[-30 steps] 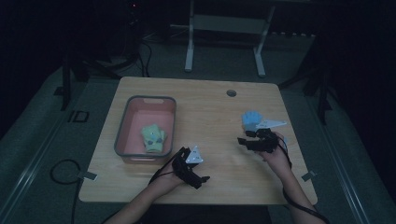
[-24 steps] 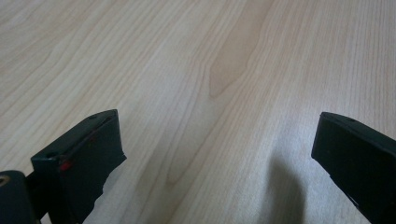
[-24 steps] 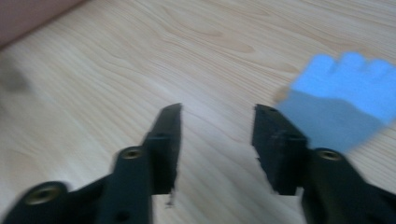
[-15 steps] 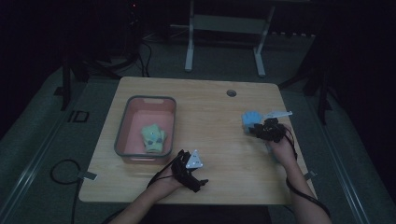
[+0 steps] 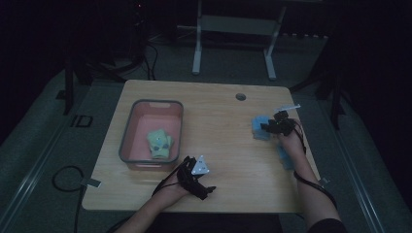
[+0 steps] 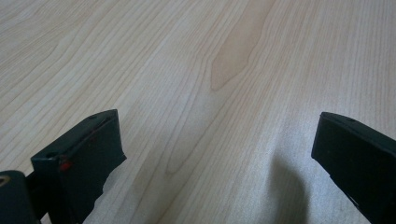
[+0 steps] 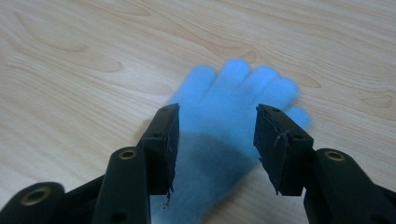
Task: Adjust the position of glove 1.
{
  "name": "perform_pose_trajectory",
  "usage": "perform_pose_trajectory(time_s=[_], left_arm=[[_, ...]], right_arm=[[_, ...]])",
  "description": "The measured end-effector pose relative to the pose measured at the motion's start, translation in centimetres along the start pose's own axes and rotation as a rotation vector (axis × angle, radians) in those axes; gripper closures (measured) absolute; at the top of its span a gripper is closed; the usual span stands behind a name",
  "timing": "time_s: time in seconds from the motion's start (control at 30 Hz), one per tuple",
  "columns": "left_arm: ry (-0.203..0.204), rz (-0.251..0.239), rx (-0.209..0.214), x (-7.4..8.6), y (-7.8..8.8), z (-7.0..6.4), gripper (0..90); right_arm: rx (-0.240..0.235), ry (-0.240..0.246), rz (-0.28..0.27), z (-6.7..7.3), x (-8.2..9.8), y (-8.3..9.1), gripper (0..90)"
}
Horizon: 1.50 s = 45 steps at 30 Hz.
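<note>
Now my right claw [image 7: 215, 140] hovers half-open astride the blue glove [image 7: 233, 107] at mid-frame, lined up to pinch it; my left claw [image 6: 215, 154], wide open and empty, waits over bare worktop [image 6: 196, 56].

Left claw [image 5: 206, 189] and right claw [image 7: 217, 140] agape

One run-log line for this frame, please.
right claw: open over blue glove | left claw: open above bare table | green gloves in pink bin
</note>
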State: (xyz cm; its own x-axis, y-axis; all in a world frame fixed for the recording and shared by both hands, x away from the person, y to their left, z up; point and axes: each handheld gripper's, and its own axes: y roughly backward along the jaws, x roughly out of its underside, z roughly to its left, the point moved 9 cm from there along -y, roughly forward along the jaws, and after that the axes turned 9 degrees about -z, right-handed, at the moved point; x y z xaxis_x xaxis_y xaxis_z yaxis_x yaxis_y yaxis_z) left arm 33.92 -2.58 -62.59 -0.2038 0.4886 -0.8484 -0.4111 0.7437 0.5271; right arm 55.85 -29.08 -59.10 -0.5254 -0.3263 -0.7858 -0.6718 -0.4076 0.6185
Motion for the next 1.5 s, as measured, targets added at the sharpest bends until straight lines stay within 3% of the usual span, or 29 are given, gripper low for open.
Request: perform_pose_trajectory(time_s=[0.23,0.33,0.43,0.5,0.57,0.73,0.83,0.93,1.0,1.2,1.37,1.5], left_arm=[[-0.003,-0.002,0.001,0.0,0.0,0.0,2.3],[-0.008,0.003,-0.003,0.0,0.0,0.0,2.2],[-0.012,0.003,-0.005,0.1,0.0,0.0,2.2],[-0.012,0.004,-0.006,0.1,0.0,0.0,2.2],[-0.014,0.003,-0.008,0.0,0.0,0.0,2.2],[-0.015,-0.01,-0.018,-0.2,0.2,0.2,2.2],[-0.016,-0.007,-0.018,-0.1,0.2,0.2,2.2],[-0.019,-0.006,-0.016,-0.1,0.2,0.2,2.2],[-0.021,-0.003,-0.02,-0.1,0.2,0.2,2.2],[-0.014,-0.011,-0.018,-0.1,0.2,0.3,2.3],[-0.021,-0.005,-0.017,-0.1,0.2,0.2,2.3],[-0.019,-0.007,-0.017,-0.1,0.2,0.2,2.2]], right_arm=[[-0.006,0.031,0.054,-0.3,0.9,-1.8,50.4],[-0.005,0.036,0.053,-0.2,1.1,-2.0,51.9],[-0.005,0.043,0.055,0.0,1.1,-2.0,57.9],[-0.008,0.045,0.061,0.1,1.1,-1.9,70.0],[-0.01,0.036,0.071,0.3,1.1,-1.9,76.3],[-0.002,0.011,0.101,0.5,0.8,-1.7,79.9],[-0.02,0.004,0.082,1.1,0.0,-1.0,80.3],[-0.031,0.028,0.047,2.0,-1.1,0.0,80.3],[-0.046,0.018,0.019,2.8,-2.0,0.9,80.3],[-0.08,0.039,-0.053,6.2,-4.3,3.6,80.4],[-0.101,0.042,-0.108,9.2,-5.2,5.9,80.3],[-0.104,0.041,-0.13,10.7,-5.6,7.1,80.3]])
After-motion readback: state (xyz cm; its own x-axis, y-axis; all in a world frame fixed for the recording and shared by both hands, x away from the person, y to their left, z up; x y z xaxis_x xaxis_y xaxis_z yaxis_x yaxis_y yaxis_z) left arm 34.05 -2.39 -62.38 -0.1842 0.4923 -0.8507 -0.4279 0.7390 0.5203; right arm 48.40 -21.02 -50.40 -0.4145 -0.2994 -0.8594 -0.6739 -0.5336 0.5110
